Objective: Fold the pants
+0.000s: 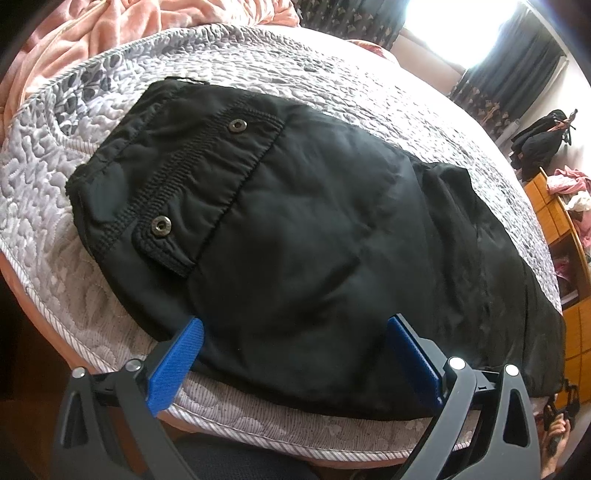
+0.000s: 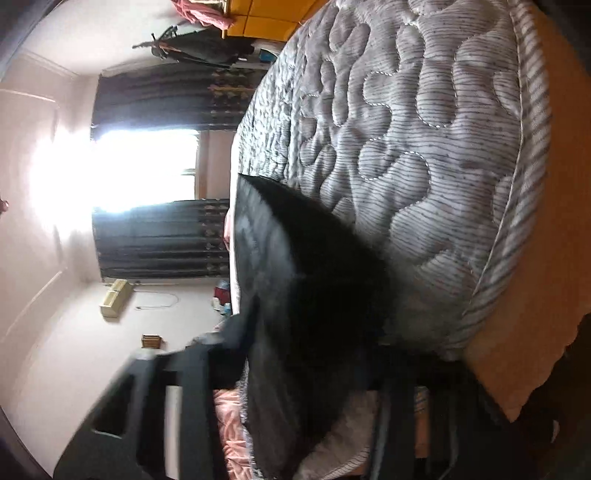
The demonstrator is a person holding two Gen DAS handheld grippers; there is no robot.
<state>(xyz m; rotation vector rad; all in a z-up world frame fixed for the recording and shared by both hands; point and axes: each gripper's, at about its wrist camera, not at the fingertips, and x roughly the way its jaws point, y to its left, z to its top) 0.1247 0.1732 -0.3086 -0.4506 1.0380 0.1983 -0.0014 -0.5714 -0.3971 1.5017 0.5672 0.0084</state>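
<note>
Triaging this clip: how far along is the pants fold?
Early to midway. Done: black pants lie on the quilt, apparently doubled, waistband snaps showing. In hand: right tool seems shut on dark fabric lifted off the quilt, though blurred; left tool is open, straddling the near edge. Left: bring the lifted end over and flatten.

Left tongs point(image 1: 295, 332), blue ribbed pads point(image 1: 177, 365), dark-grey arms, silver screws

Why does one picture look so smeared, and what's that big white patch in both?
Right wrist view: motion blur smears the black pants and the gripper; the window is blown out to white glare. Left wrist view: sharp, with the blue fingers crisp; the window is overexposed, and fisheye bends the quilt.
</note>
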